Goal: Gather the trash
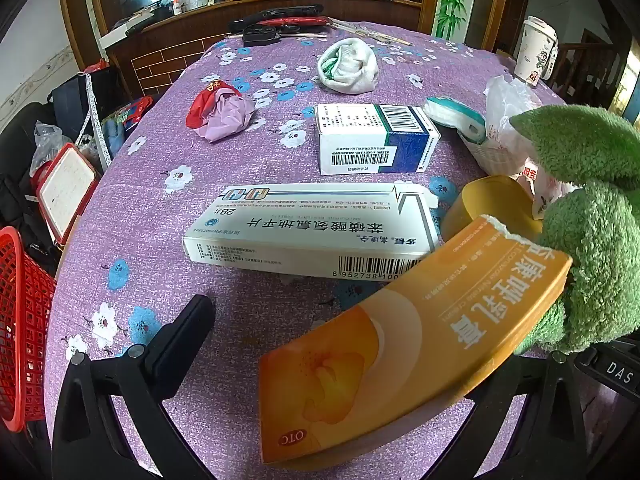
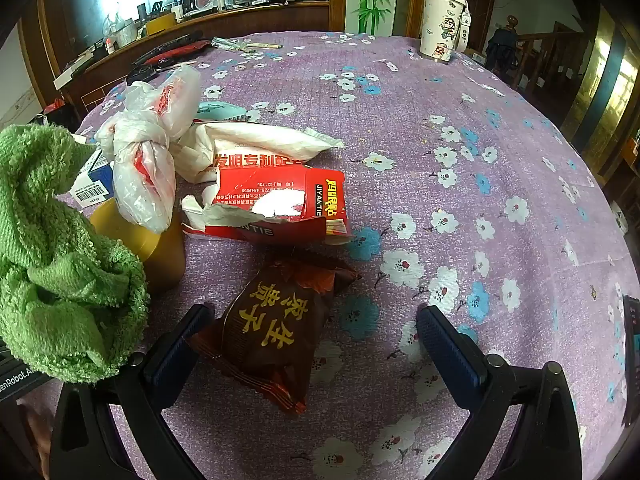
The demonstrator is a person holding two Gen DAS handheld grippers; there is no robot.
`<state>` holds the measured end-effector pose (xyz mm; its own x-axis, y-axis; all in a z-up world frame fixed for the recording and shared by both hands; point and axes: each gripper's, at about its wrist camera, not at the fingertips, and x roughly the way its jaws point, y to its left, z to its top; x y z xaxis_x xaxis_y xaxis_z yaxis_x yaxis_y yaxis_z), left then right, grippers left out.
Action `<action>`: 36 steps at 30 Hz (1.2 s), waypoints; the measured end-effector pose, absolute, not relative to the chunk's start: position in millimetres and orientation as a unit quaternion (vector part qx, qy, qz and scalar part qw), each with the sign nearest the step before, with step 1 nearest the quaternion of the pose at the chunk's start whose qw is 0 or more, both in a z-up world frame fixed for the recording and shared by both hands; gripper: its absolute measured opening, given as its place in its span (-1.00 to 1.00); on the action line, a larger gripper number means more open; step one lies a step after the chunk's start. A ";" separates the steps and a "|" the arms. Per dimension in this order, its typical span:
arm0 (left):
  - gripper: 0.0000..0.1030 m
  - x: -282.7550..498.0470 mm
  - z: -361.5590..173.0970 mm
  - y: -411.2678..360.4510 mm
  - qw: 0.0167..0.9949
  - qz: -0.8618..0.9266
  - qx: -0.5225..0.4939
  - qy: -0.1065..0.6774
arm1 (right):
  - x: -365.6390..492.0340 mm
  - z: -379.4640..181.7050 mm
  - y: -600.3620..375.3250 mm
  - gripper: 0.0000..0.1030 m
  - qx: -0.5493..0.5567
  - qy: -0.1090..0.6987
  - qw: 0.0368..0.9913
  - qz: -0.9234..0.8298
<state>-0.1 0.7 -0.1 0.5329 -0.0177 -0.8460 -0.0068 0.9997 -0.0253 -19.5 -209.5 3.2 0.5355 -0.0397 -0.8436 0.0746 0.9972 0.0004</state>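
Observation:
In the left wrist view my left gripper (image 1: 360, 320) is open; its right finger is hidden behind a tilted orange medicine box (image 1: 400, 344) that leans on a green towel (image 1: 592, 220). The left finger (image 1: 192, 328) stands clear of that box. Beyond lie a long white medicine box (image 1: 312, 232), a white-and-blue box (image 1: 372, 138) and a crumpled red and pink bag (image 1: 220, 112). In the right wrist view my right gripper (image 2: 316, 320) is open over a brown snack packet (image 2: 272, 320), which lies by its left finger. A torn red box (image 2: 276, 204) sits further on.
A red mesh basket (image 1: 20, 320) stands off the table's left edge. On the purple floral cloth (image 2: 480, 160) are a knotted plastic bag (image 2: 148, 152), a white packet (image 2: 256, 148), a yellow tub (image 2: 144, 248), a white cloth wad (image 1: 348, 64) and a tumbler (image 2: 442, 20).

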 end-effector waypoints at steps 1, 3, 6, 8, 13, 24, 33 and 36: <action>1.00 0.0 -0.1 1.5 0.875 -0.003 -0.013 0.483 | -19.6 3.2 -209.7 1.00 0.020 0.480 0.876 -0.032; 1.00 0.0 0.0 2.0 0.875 -0.001 -0.009 0.484 | -19.5 3.1 -209.5 1.00 0.018 0.481 0.876 -0.033; 1.00 0.0 0.0 1.3 0.875 0.001 -0.005 0.485 | -19.4 3.2 -209.5 1.00 0.018 0.481 0.876 -0.032; 1.00 -2.7 1.3 3.1 0.876 -0.006 -0.008 0.483 | -19.4 3.1 -209.7 1.00 0.019 0.481 0.876 -0.033; 1.00 -32.9 32.1 -2.1 0.904 -0.024 -0.008 0.428 | -18.7 4.0 -210.4 1.00 0.011 0.490 0.872 -0.016; 1.00 -94.1 67.8 1.5 0.936 -0.040 0.008 0.349 | -89.2 47.0 -206.3 1.00 -0.024 0.447 0.894 0.014; 1.00 -126.3 83.1 9.1 0.953 -0.012 0.009 0.301 | -141.5 84.2 -216.1 1.00 -0.018 0.355 0.935 0.004; 1.00 -127.8 85.0 9.8 0.954 -0.015 0.004 0.299 | -140.0 93.0 -221.0 1.00 -0.021 0.339 0.940 -0.011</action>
<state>-127.8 9.8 85.0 0.8210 -0.0257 -0.5704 0.0309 0.9995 -0.0006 -140.0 -221.0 93.0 0.7695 -0.0342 -0.6377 0.0064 0.9989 -0.0459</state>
